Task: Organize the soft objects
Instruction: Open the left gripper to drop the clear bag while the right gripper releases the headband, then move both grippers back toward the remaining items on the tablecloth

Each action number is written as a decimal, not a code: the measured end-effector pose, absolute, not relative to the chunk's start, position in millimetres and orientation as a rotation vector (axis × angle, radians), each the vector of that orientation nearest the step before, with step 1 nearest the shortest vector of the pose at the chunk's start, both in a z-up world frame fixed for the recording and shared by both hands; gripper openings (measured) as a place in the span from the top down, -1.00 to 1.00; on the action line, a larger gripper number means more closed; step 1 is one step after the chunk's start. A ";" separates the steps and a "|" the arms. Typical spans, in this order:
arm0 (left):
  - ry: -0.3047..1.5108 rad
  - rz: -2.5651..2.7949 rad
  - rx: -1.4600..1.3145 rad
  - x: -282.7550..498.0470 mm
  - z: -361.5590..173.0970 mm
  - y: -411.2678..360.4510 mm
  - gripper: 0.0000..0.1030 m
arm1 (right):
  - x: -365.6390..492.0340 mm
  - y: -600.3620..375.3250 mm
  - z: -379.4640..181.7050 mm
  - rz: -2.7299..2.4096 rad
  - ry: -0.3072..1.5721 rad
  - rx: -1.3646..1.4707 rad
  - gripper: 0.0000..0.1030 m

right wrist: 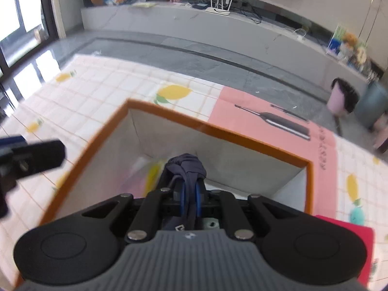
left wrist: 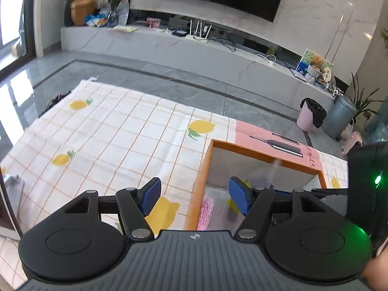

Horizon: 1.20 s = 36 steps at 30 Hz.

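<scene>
Two grippers: my left gripper gapes wide, nothing between its pads; my right gripper clamps one dark cloth over one orange-rimmed box. One lemon-print sheet underneath.

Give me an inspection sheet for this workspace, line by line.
Surface: lemon-print checked cloth.
Job's things: orange-rimmed box open; pink fringed item inside; dark cloth bundle over the box.
Clutter: red item beside box.
Grippers: left gripper open, empty; right gripper shut on the bundle.
Cables: wires by router on TV bench.
Surroundings: pink bin, grey bin, plants.
</scene>
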<state>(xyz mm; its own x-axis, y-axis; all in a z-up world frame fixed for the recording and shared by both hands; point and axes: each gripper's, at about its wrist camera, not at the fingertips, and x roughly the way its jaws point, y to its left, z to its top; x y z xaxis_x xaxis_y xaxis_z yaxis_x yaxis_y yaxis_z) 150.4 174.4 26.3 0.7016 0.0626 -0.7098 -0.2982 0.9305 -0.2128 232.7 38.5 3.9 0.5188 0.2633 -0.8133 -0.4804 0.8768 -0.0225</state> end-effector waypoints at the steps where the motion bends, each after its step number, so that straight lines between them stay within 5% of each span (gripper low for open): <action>1: 0.771 0.203 -0.329 149.8 25.7 175.5 -0.46 | 230.8 42.2 2.3 0.439 0.920 -0.288 0.88; 8: 0.767 0.167 -0.289 148.2 26.7 162.2 -0.46 | 236.4 15.4 1.8 0.285 0.907 -0.397 0.75; 10: 0.768 0.159 -0.272 149.0 26.0 157.0 -0.46 | 236.8 8.7 5.2 0.268 0.899 -0.429 0.21; 22: 0.786 0.174 -0.249 150.8 23.2 155.6 -0.46 | 223.3 1.8 29.6 0.327 0.846 -0.514 -0.22; 30: 0.807 0.166 -0.223 153.2 21.6 149.8 -0.46 | 225.2 0.5 29.5 0.372 0.888 -0.438 -0.28; 36: 0.800 0.165 -0.210 152.7 26.5 141.8 -0.46 | 228.1 -8.0 34.4 0.389 0.905 -0.358 -0.65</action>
<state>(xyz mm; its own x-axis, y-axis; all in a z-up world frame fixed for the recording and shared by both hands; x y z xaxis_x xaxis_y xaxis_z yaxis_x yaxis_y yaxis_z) 152.7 141.8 26.5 0.6861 0.0668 -0.7244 -0.2247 0.9665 -0.1237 228.1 -8.0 34.4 0.5577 0.1744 -0.8115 -0.4693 0.8726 -0.1350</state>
